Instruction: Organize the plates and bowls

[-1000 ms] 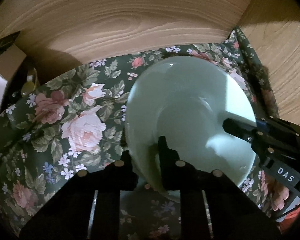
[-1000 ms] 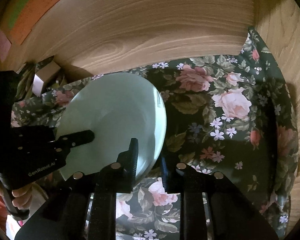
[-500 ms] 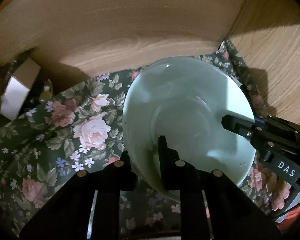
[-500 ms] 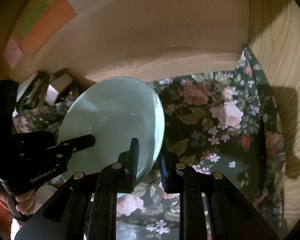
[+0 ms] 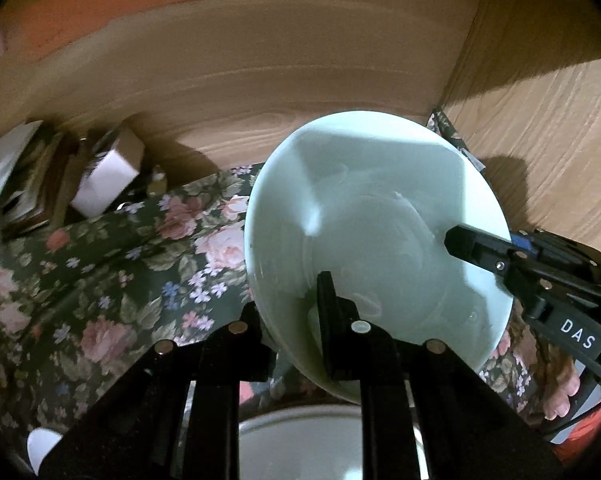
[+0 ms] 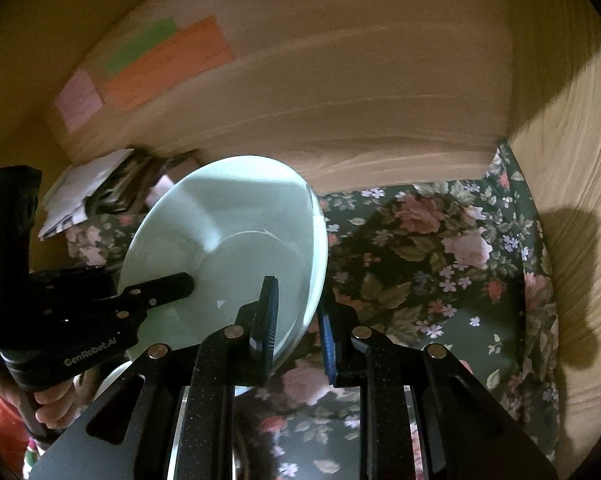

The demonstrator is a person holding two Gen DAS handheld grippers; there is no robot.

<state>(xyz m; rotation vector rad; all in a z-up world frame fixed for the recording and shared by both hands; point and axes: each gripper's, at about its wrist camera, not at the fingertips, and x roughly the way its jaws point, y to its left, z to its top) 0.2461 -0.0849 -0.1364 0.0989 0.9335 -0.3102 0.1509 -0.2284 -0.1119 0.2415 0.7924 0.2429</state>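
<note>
A pale green bowl (image 5: 372,240) hangs tilted above the floral cloth, held from two sides. My left gripper (image 5: 290,300) is shut on its near left rim, one finger inside the bowl and one outside. My right gripper (image 6: 298,300) is shut on the opposite rim of the bowl (image 6: 228,236). In the left wrist view a black finger (image 5: 476,250) of the right gripper lies across the bowl's inside at the right. In the right wrist view a finger (image 6: 164,286) of the left gripper does the same at the left.
A dark floral cloth (image 6: 440,264) covers the surface, boxed in by wooden walls at the back (image 5: 300,92) and right (image 6: 560,184). A white dish (image 5: 308,440) lies under the bowl. A white box (image 5: 108,176) and papers (image 6: 84,196) sit at the back left. Coloured notes (image 6: 168,64) hang on the wall.
Both grippers have risen with the green bowl held between them. The cloth has dropped away, more of the back wall shows, and a white dish has appeared beneath the bowl.
</note>
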